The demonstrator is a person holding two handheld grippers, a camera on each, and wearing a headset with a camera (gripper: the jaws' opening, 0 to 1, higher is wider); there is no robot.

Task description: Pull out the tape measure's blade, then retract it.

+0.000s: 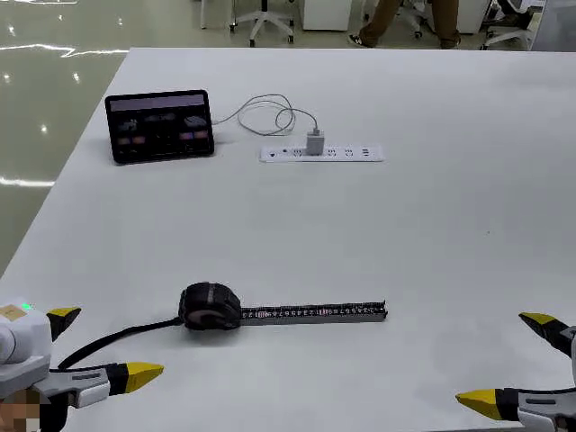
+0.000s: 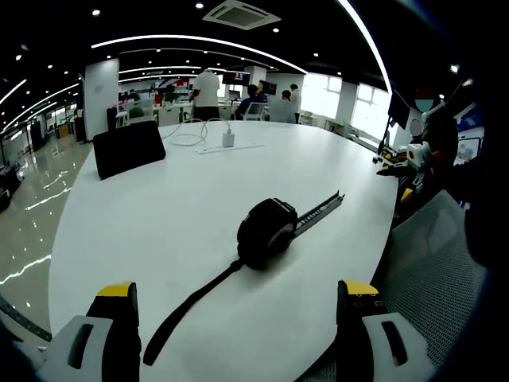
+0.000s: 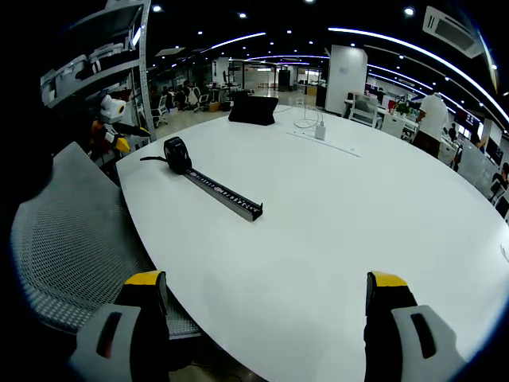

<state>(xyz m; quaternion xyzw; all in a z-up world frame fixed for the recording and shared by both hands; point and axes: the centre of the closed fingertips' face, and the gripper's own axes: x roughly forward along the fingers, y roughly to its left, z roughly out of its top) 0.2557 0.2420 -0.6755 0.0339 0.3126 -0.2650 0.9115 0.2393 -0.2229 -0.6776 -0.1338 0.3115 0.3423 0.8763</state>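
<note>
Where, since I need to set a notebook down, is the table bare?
The right half of the table, past the blade and power strip, is bare; so is the band between tape measure and tablet. Crowded: the cable between tablet and power strip.

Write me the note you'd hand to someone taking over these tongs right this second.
Left tongs: open, holding nothing, near the table's front edge, left of the tape measure.
Right tongs: open, holding nothing, at the front edge, well right of the blade tip.
Tape measure: lies on the table between the two tongs, its strap trailing toward the left tongs.
Done: the blade is pulled out and lies flat on the table, pointing toward the right tongs.
Left: retract the blade into the case.
</note>
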